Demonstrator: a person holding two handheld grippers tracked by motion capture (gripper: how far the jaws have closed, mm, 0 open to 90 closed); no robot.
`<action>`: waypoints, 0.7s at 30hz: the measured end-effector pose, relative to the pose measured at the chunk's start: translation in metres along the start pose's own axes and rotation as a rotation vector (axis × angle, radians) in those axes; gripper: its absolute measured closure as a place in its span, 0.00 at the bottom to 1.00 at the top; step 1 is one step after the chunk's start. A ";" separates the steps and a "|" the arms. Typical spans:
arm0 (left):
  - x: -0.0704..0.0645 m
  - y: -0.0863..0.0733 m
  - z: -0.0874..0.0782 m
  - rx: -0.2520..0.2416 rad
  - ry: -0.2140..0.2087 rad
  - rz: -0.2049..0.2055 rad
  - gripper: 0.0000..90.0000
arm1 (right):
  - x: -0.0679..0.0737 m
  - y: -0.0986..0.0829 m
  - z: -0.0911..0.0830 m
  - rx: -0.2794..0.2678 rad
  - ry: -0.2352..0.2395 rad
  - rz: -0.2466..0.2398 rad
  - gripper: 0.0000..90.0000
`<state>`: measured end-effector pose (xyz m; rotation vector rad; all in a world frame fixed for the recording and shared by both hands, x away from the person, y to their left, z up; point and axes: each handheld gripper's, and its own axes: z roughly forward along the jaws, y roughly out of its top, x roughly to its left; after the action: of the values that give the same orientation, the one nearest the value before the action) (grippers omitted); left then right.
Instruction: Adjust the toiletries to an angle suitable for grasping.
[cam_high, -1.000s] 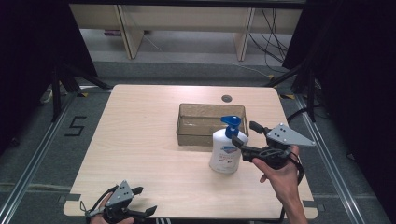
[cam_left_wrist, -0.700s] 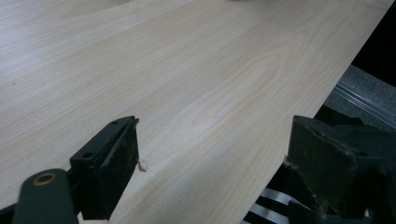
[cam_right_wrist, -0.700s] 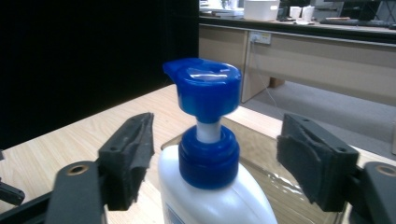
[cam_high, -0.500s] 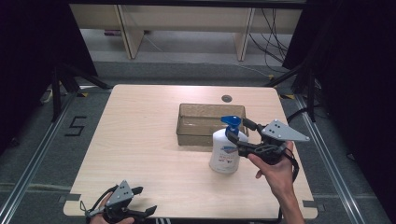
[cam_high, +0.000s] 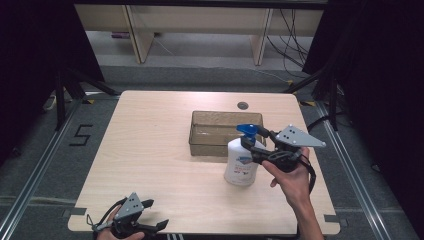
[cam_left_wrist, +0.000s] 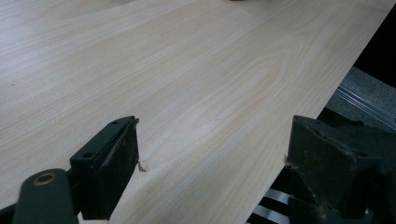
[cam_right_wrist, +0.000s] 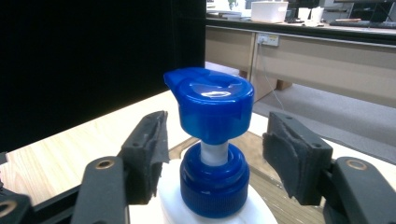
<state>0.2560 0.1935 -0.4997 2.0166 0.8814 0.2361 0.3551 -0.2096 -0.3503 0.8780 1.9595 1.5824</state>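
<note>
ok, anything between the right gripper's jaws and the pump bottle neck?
Nothing visible. In the right gripper view, the right gripper has its jaws open on either side of the pump bottle, flanking the blue collar below the pump head, with clear gaps on both sides and no contact yet.

A person's right hand (cam_high: 292, 177) reaches forward with the forearm stretched out behind it, holding the right tongs (cam_high: 248, 143) level, their grey three-cornered plate uppermost. The jaws stand apart, one to either side of the gap ahead of the hand, with nothing pressed between the pads (cam_right_wrist: 152, 140). The left hand (cam_high: 114, 231) sits low and close to the body, its left tongs (cam_high: 156, 216) also parted wide, jaws angled forward and rightward.
</note>
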 end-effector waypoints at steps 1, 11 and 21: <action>0.000 0.000 0.000 -0.001 0.000 -0.002 0.18 | -0.001 0.000 0.002 -0.009 -0.007 -0.020 0.45; -0.001 0.000 0.001 -0.013 -0.005 -0.007 0.18 | -0.005 -0.004 0.009 0.014 0.008 0.015 0.52; -0.001 0.002 0.001 -0.008 -0.013 0.010 0.18 | -0.004 -0.005 0.012 0.010 0.001 0.011 0.61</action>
<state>0.2569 0.1914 -0.4990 2.0140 0.8608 0.2316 0.3649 -0.2048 -0.3579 0.8940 1.9680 1.5808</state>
